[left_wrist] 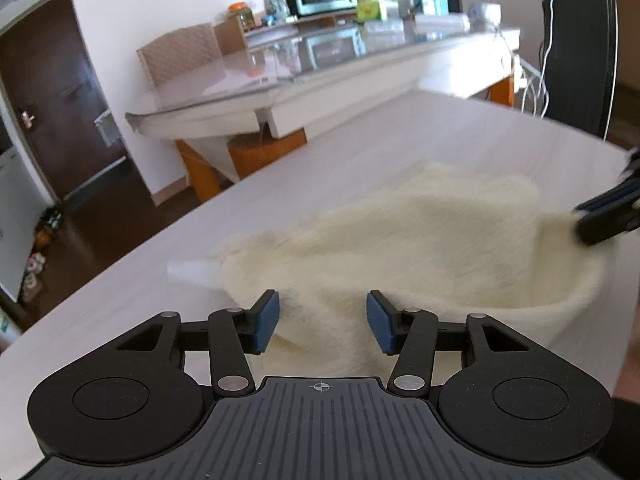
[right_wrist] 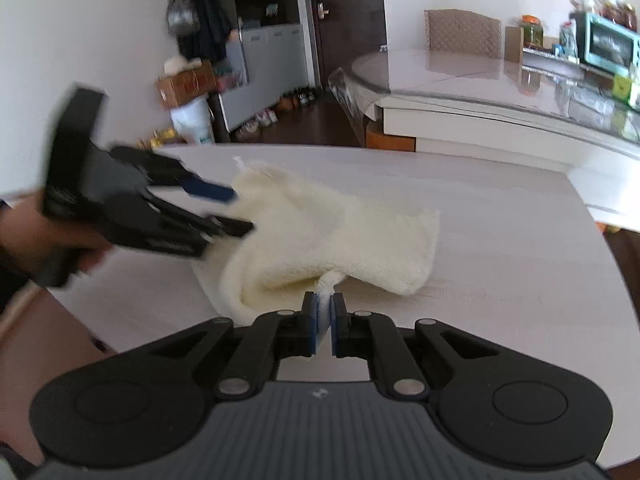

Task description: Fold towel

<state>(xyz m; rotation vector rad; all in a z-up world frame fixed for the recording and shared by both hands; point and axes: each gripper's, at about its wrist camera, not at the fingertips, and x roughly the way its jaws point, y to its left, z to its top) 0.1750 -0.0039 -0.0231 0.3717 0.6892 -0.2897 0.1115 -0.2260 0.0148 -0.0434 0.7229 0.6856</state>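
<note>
Two grippers work one towel (right_wrist: 332, 236) here. At the bottom centre of your right wrist view, your right gripper (right_wrist: 325, 320) has its fingers pinched tight on a corner of the cream cloth. At the bottom of the left wrist view, your left gripper (left_wrist: 323, 322) has its fingers spread wide, straddling the near edge and gripping nothing. The towel lies bunched and partly doubled over in the middle of the pale table (right_wrist: 500, 240). Farther back, upper right in the right view, a glass-topped table (right_wrist: 460, 76) carries a teal oven (right_wrist: 610, 46).
</note>
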